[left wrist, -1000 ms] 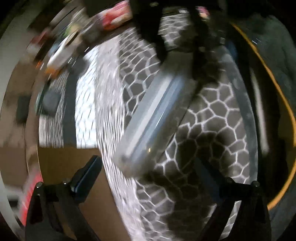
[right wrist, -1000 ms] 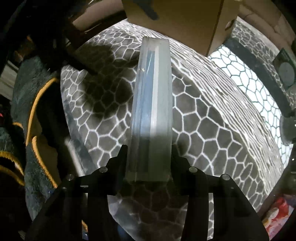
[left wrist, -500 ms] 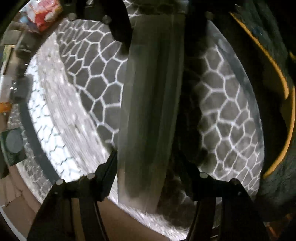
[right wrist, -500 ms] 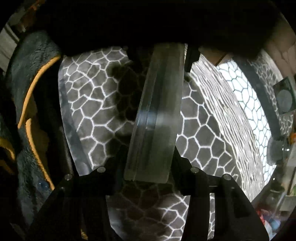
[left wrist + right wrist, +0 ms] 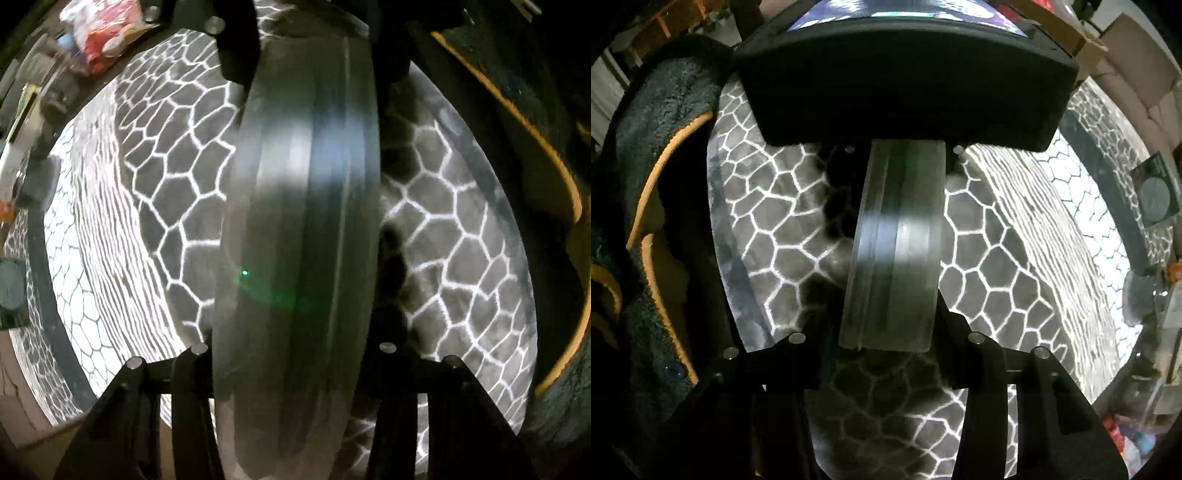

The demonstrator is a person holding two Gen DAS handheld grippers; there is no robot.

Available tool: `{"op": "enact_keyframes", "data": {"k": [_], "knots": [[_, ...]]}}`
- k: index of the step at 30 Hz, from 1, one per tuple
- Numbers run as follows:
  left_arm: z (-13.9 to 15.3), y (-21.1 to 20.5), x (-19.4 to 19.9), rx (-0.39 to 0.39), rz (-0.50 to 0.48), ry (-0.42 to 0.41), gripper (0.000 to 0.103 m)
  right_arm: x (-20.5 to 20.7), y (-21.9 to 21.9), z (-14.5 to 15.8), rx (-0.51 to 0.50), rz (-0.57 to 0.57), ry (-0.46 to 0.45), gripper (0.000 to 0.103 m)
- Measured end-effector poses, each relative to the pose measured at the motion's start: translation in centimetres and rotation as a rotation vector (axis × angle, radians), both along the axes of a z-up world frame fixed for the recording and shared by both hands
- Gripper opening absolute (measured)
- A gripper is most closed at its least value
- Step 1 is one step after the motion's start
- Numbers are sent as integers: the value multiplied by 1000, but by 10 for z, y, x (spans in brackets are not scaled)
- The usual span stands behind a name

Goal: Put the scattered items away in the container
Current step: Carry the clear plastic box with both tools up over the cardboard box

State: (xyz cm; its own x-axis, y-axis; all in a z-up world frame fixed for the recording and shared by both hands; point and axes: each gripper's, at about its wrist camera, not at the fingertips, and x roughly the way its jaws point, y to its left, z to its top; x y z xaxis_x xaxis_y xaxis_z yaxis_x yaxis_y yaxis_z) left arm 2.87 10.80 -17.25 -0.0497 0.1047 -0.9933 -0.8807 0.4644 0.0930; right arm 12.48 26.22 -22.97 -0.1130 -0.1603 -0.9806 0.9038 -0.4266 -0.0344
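Observation:
A long translucent plastic box (image 5: 299,236) is held between both grippers, above a table with a grey honeycomb-patterned cloth (image 5: 177,206). My left gripper (image 5: 291,373) is shut on one end of the box. My right gripper (image 5: 886,343) is shut on the other end of the box (image 5: 897,243). In the right wrist view the left gripper's black body (image 5: 905,77) faces me at the far end of the box. In the left wrist view the right gripper's dark fingers (image 5: 236,55) flank the far end of the box.
A dark fleece garment with orange trim (image 5: 653,184) lies along the table edge, and it also shows in the left wrist view (image 5: 546,147). A red snack packet (image 5: 103,33) and small items lie at the far side. A dark square box (image 5: 1156,192) sits on the cloth.
My left gripper has swung in line with the box and closed on its free end. The right gripper kept its hold, and the two grippers now face each other.

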Motion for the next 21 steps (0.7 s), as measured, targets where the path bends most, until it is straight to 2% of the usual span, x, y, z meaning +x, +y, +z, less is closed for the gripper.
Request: {"op": "enact_keyframes", "data": {"k": [3,7,9,13,21], "knots": [[0,-4,2,7,42,8,44,-2,-5,-4,44,14,-12,40],[4,-11,10,9,96,4,42,-2,-17,-29,194,69,-37,40],[1,-15,13,11,129,24,42,0,-21,-34,224,105,-19,39],[0,-25,13,68,193,69,42,5,-28,-42,273,164,36,39],[9,-24,22,57,217,193,41,22,-37,-40,289,205,164,39]]}}
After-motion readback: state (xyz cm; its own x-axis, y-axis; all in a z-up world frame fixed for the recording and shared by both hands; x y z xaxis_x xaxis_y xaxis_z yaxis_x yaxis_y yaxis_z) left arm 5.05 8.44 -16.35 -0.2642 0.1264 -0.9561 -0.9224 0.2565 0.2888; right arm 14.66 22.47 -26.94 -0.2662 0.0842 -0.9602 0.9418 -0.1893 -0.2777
